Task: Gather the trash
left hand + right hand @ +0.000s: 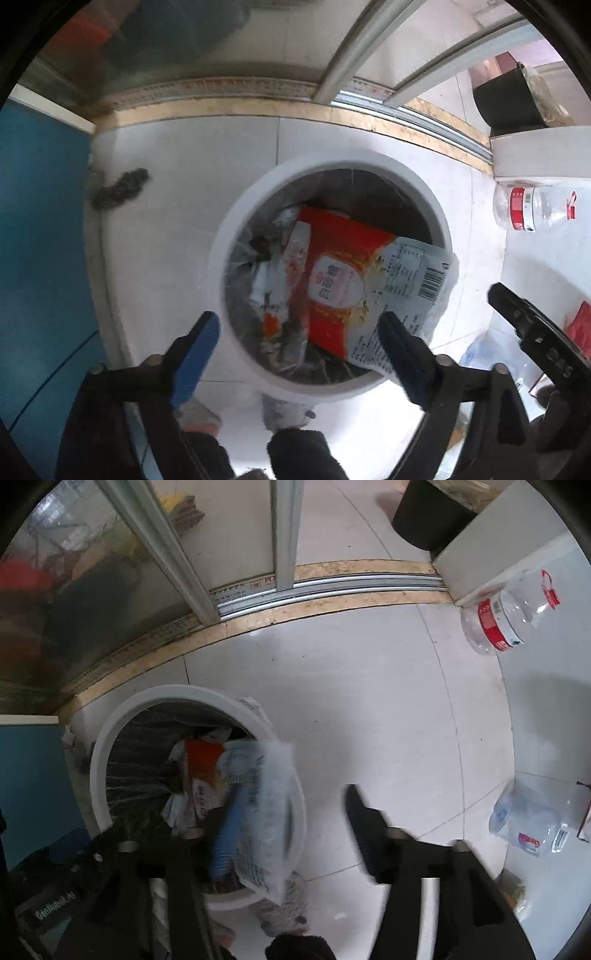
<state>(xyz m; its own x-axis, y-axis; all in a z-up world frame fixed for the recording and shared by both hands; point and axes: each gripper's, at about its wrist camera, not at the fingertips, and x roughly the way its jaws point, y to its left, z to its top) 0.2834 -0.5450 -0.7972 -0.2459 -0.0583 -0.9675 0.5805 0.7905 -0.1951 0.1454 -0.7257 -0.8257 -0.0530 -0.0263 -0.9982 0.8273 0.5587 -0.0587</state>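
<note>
Fingers of the left gripper (299,354) stood wide apart with nothing clamped between them, poised above the white bin (236,236); its blue pads (194,354) flanked the near rim. The right gripper (284,834) was likewise spread open, one finger over the bin's right rim, the other over bare floor tile (351,672) to the right of the bin. No earlier view was available for comparison. A red-and-clear food wrapper (354,280) lay across the top of the bin, its printed clear end overhanging the right rim beside the left gripper's right finger, apparently released but not yet settled inside. Risk, as judged: the overhanging end could tip the wrapper out onto the tile, or a rising finger could snag the film and drag it back out. Motion blur left exact contact between wrapper and finger uncertain. Count: one bin, lined with a dark bag and holding several crumpled wrappers; one upright clear bottle with a red label (498,624), right of and beyond the bin; one flattened clear bottle (528,823), right of the bin and nearer; both still uncollected.
</note>
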